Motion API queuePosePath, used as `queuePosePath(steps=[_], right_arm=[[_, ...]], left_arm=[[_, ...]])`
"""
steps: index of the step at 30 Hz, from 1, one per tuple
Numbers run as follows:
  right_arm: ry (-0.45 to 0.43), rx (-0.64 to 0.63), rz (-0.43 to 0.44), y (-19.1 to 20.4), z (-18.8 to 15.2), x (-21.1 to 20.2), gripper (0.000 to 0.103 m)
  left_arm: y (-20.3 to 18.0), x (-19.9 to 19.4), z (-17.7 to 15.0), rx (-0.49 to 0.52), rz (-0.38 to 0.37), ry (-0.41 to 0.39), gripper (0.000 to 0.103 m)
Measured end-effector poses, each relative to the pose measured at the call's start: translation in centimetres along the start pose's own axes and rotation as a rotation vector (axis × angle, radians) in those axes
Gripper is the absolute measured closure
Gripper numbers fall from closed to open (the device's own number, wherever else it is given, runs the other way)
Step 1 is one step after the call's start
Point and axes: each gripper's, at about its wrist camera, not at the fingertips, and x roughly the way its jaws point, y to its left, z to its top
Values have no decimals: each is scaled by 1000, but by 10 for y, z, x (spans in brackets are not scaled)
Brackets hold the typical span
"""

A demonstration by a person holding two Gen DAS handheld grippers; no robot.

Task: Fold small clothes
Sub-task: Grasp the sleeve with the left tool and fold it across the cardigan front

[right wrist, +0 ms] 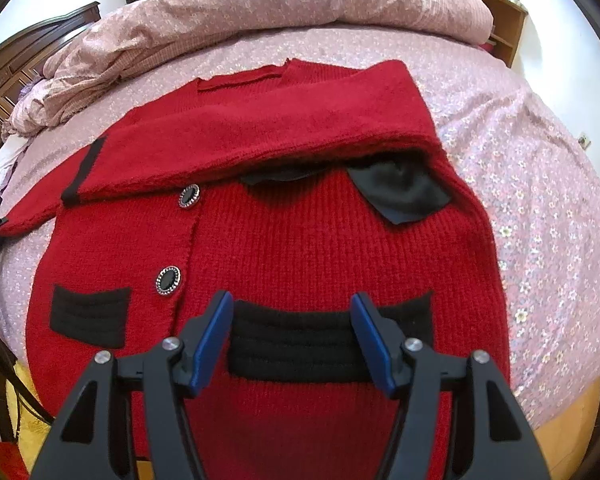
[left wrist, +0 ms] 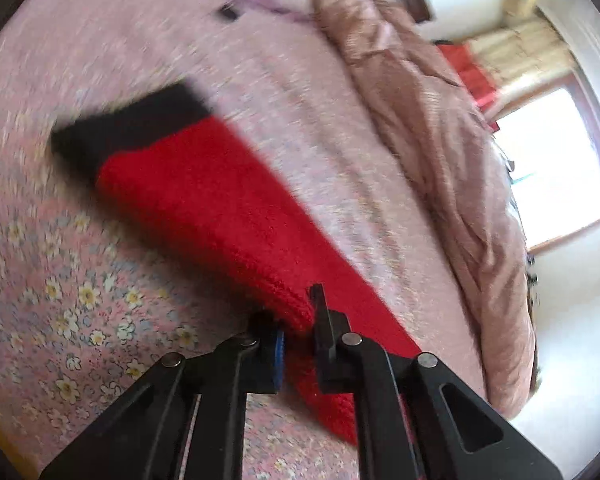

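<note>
The red knit cardigan lies spread on the bed; soft and floppy, best pinched at edges. Left claw clamps its sleeve; right claw hovers wide, empty.

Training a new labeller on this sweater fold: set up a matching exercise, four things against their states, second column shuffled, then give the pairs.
Things:
1. left gripper
2. right gripper
3. sleeve cuff
4. quilt

States:
A. bunched along the far side of the bed
B. open, poised above a black pocket band, holding nothing
C. black, at the far end of the red sleeve
D. shut on the red knit sleeve

Pairs: 1-D, 2-B, 3-C, 4-A
</note>
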Motion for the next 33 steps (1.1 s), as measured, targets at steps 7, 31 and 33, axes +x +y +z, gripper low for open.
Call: queuePosePath(steps=[7, 31, 33], right_arm=[[-18, 25, 36, -6, -1, -8, 39], [-73, 123, 53, -60, -15, -29, 38], [-72, 137, 53, -67, -16, -28, 38]], left_arm=[[-75, -40, -10, 230, -143, -30, 100], [-260, -24, -195, 581, -384, 239, 100], [-264, -12, -214, 617, -369, 271, 100]])
